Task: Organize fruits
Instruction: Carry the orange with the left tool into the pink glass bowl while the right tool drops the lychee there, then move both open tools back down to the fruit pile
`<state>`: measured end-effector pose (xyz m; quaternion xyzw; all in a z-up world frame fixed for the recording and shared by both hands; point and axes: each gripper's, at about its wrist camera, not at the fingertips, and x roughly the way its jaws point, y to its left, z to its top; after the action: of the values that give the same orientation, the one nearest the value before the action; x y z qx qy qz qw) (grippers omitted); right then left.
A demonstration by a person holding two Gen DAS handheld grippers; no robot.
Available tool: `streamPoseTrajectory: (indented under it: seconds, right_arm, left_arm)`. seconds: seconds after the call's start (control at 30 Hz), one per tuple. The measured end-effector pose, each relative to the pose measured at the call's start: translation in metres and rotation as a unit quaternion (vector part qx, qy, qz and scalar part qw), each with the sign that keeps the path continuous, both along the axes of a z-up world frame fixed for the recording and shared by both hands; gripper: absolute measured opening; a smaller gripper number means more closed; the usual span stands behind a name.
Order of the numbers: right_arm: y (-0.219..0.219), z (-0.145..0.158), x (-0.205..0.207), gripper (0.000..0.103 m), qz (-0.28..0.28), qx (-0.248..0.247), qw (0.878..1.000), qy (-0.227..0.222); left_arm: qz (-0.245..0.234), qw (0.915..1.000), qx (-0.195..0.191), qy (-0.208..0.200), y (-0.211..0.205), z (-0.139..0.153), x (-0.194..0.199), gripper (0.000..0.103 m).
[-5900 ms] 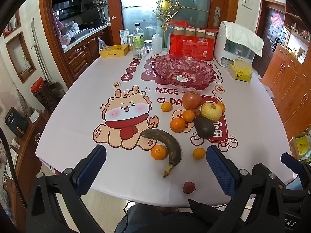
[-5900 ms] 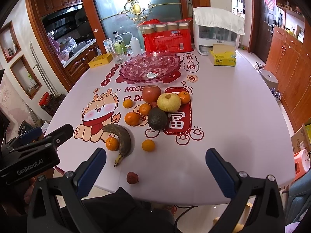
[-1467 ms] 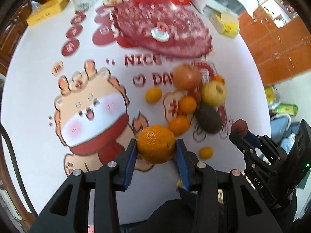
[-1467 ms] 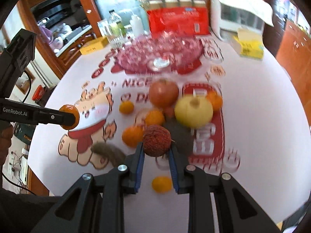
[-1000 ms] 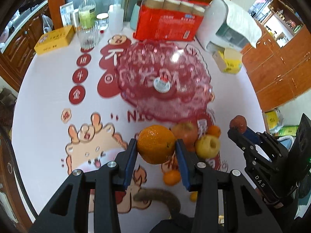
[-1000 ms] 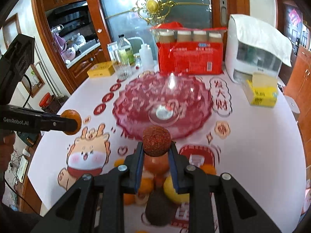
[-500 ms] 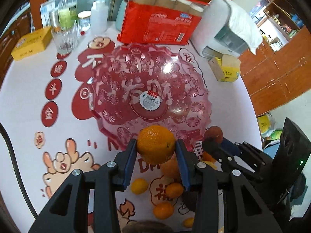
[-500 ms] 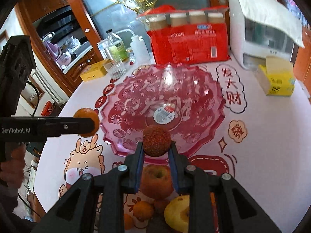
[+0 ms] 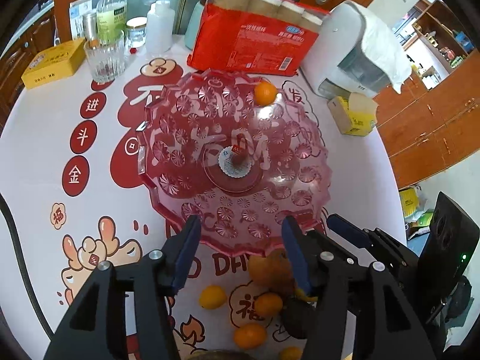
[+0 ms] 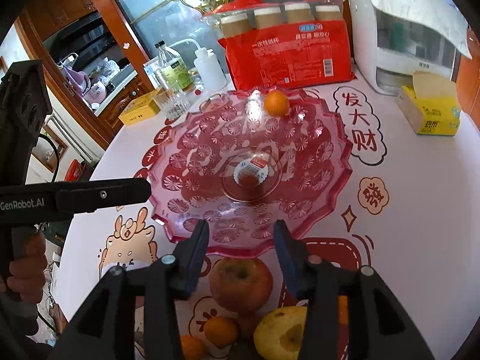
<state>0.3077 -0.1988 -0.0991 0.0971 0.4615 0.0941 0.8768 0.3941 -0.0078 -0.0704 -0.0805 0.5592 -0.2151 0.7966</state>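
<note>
Both the left tongs [image 9: 240, 240] and right tongs [image 10: 240, 241] have just been opening and stand apart with nothing between them, above the near rim of the pink cut-glass bowl [image 9: 168, 198]. A small round orange [image 9: 265, 93] lies inside the bowl at its far rim, and a dark red lychee [image 10: 249, 180] sits at its centre.

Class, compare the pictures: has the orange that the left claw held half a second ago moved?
Yes. The orange has left the left claw, whose jaws have just been opening, and now lies at the pink glass bowl's far rim, near the red cup pack.
</note>
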Motion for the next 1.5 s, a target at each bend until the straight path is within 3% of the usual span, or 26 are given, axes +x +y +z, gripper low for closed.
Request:
streamPoseTrajectory:
  seconds: [0.4, 0.8, 1.13, 1.5]
  right_arm:
    - [0.001, 0.041, -0.056, 0.045, -0.024, -0.007, 0.999, -0.045]
    - [-0.001, 0.038, -0.136, 0.045, -0.074, -0.013, 0.996, -0.037]
    - [0.009, 0.019, -0.192, 0.045, -0.124, -0.02, 0.992, -0.019]
    - [0.029, -0.026, -0.223, 0.045, -0.134, -0.03, 0.99, 0.035]
  left_arm:
    - [-0.008, 0.9991, -0.005, -0.041, 0.016, 0.041, -0.062, 0.063]
    - [-0.026, 0.999, 0.003, -0.036, 0.034, 0.04, -0.123, 0.067]
    - [-0.061, 0.9976, 0.028, 0.018, 0.04, 0.004, -0.157, 0.069]
    - [-0.046, 0.987, 0.074, 0.135, 0.037, -0.055, -0.175, 0.076]
